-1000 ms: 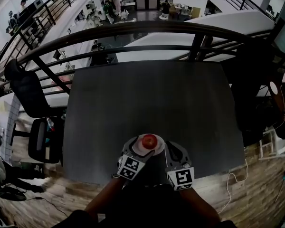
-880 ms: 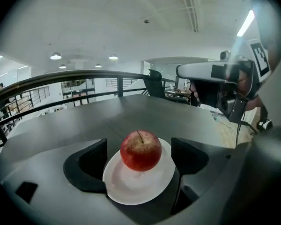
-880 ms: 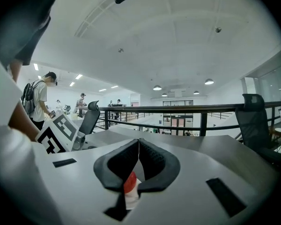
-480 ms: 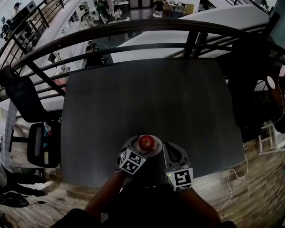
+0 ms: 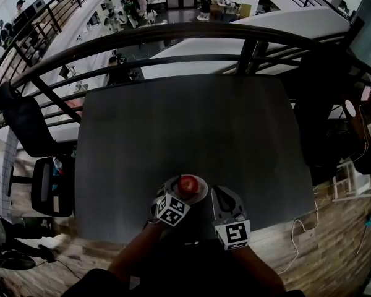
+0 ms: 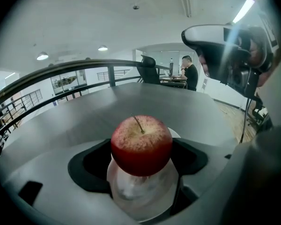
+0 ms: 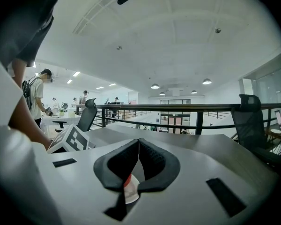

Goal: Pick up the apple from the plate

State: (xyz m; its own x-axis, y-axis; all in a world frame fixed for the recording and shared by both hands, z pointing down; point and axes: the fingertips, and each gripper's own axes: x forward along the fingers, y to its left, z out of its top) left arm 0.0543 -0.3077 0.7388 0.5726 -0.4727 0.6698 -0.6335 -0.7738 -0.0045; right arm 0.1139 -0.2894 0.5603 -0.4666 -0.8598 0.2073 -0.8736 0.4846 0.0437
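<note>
One red apple (image 5: 187, 184) is seen in the head view, on a white plate (image 5: 201, 194) by the table (image 5: 185, 116) edge. In the left gripper view, the left gripper (image 6: 141, 157) is spread wide around its yellow-speckled skin and thin stem, with nothing held. In the right gripper view, the right gripper (image 7: 138, 147) is pressed together, empty.

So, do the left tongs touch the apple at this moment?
Cannot tell. In the left gripper view the apple sits between the left tongs and hides the inner faces of both pads, so neither contact nor a gap shows.
</note>
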